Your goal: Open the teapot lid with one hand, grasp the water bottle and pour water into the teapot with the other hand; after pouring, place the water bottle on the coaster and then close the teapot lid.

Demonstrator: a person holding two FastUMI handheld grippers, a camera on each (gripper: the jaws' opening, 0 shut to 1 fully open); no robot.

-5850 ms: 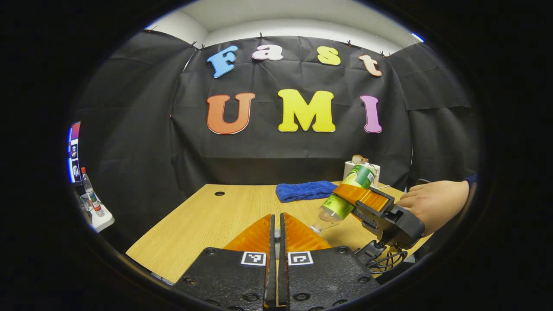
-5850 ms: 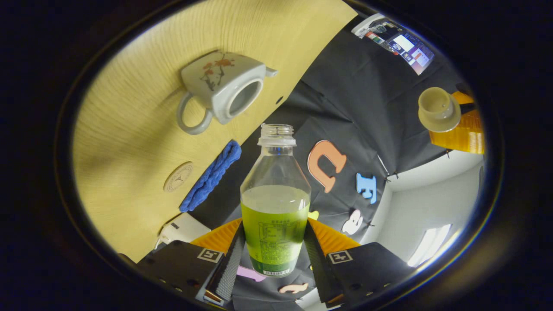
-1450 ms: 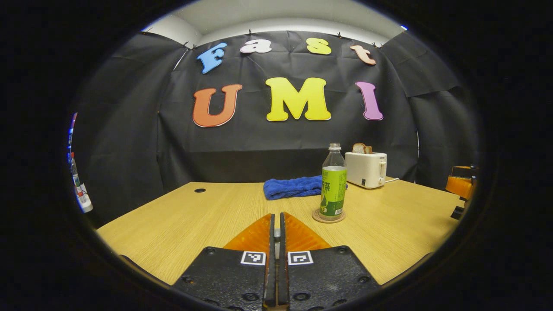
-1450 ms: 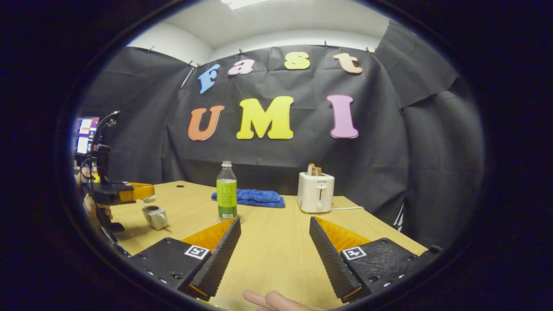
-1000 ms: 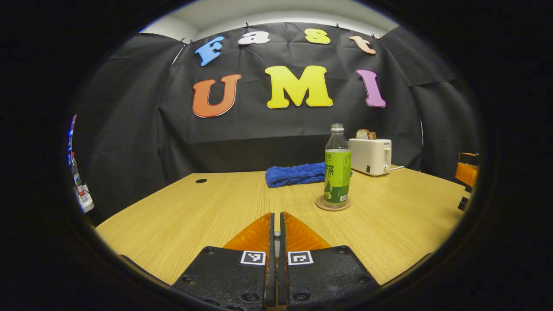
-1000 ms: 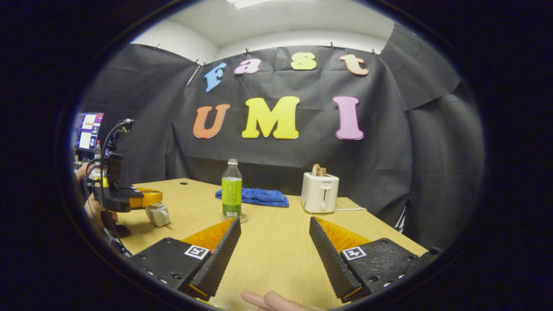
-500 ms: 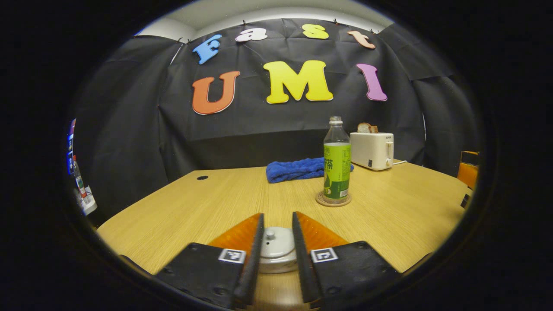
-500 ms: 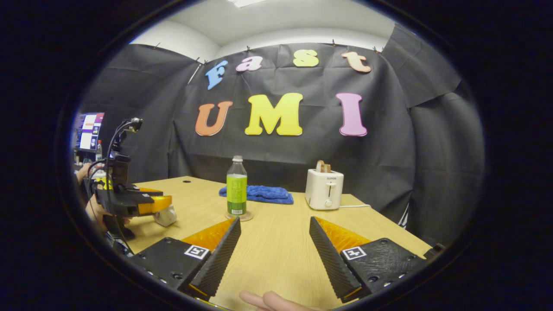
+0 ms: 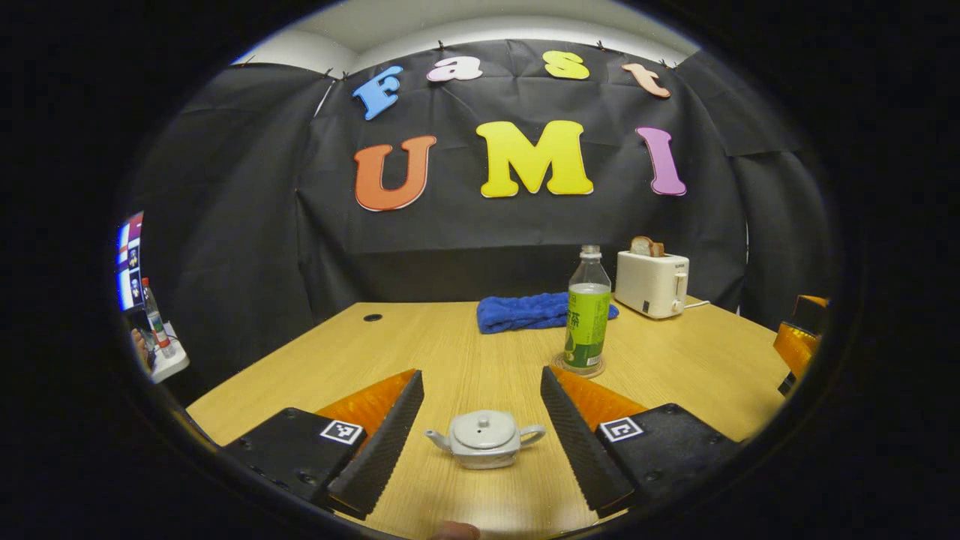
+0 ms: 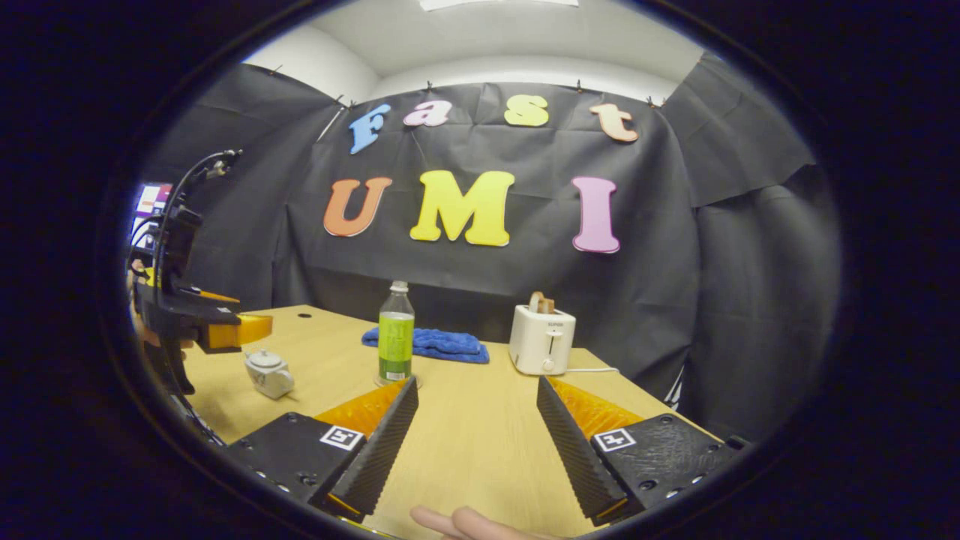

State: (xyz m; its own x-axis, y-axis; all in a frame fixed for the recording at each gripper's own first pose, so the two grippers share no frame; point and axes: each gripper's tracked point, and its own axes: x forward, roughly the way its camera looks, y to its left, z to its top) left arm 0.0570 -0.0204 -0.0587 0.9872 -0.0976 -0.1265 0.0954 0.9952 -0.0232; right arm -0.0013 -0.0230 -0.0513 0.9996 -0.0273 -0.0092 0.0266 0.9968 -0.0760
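A pale wooden worktop (image 9: pixel 465 352) stands in a black-draped booth. The teapot (image 9: pixel 484 439), lid on, sits near its front edge between the left gripper's (image 9: pixel 480 416) wide jaws. The water bottle (image 9: pixel 587 319) stands on the coaster (image 9: pixel 579 367) mid-worktop. The right gripper (image 10: pixel 476 420) is also spread wide, holding nothing; its view shows the toaster's (image 10: pixel 541 340) lever face.

The water bottle (image 9: pixel 586 313) hides most of the coaster (image 9: pixel 577 367). The picture edge cuts off the right hand-held gripper (image 9: pixel 796 341).
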